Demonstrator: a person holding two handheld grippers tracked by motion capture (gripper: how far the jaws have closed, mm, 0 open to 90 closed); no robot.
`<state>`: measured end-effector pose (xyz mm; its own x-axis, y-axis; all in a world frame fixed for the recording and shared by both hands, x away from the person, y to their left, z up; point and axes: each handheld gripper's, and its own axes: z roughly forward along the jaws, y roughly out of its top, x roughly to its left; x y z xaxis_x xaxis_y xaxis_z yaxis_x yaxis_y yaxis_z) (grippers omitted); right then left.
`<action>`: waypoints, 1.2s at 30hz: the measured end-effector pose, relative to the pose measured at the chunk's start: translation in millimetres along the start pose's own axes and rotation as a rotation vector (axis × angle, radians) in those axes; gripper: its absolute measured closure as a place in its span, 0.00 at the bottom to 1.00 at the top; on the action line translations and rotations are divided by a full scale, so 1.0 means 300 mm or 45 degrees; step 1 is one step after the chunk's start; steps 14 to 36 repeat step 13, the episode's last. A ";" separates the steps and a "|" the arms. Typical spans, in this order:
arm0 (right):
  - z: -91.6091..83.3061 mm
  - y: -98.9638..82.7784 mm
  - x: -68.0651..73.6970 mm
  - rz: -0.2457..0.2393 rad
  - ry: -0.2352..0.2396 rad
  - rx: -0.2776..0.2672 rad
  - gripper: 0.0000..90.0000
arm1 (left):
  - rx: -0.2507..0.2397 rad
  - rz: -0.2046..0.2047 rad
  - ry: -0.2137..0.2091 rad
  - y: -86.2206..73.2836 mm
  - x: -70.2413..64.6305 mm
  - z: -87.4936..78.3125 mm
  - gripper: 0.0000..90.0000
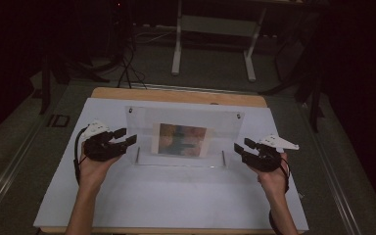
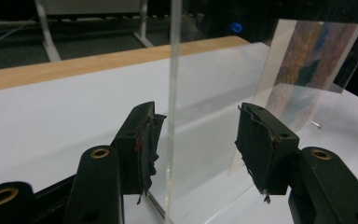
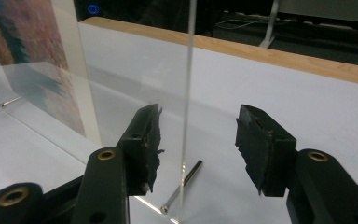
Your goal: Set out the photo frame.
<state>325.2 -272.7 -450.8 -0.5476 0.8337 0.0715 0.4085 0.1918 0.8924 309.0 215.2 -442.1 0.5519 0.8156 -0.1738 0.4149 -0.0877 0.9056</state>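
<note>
From the high view I look down on a dim room, where a desk (image 1: 176,196) with a white top and a wooden far edge carries a clear acrylic frame (image 1: 142,127) standing upright near its middle. A colourful picture (image 1: 182,140) sits inside the frame, blurred orange, pink and blue. My left gripper (image 1: 129,137) is at the frame's left edge and my right gripper (image 1: 239,147) at its right edge. In each gripper view the frame's thin edge stands between the fingers, which are spread wide; in the left view it runs just beside one pad, though I cannot tell if they touch, and nothing is held. I judge the work as barely begun: both grippers are lined up on the edges, but gripping and moving the frame are still to come. A small metal pin (image 3: 182,185) lies by the frame's base. I can read no writing or brand anywhere.
</note>
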 end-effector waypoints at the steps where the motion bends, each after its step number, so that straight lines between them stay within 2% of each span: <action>1: -0.002 -0.001 -0.003 0.003 0.000 -0.002 0.55 | -0.004 -0.002 0.002 -0.001 0.003 -0.007 0.52; 5: -0.004 -0.010 -0.021 0.026 -0.007 0.001 0.55 | -0.029 -0.020 0.042 -0.010 0.023 -0.033 0.53; 9: 0.008 -0.026 -0.037 0.036 -0.018 0.029 0.56 | -0.024 -0.048 0.060 -0.025 0.045 -0.044 0.53; 11: 0.008 -0.031 -0.048 0.036 -0.025 0.042 0.58 | -0.007 -0.061 0.072 -0.035 0.060 -0.046 0.53; 13: 0.010 -0.036 -0.063 0.029 -0.045 0.073 0.58 | 0.047 -0.077 0.110 -0.046 0.077 -0.039 0.53; 36: 0.010 -0.036 -0.063 0.029 -0.045 0.073 0.58 | 0.047 -0.077 0.110 -0.046 0.077 -0.039 0.53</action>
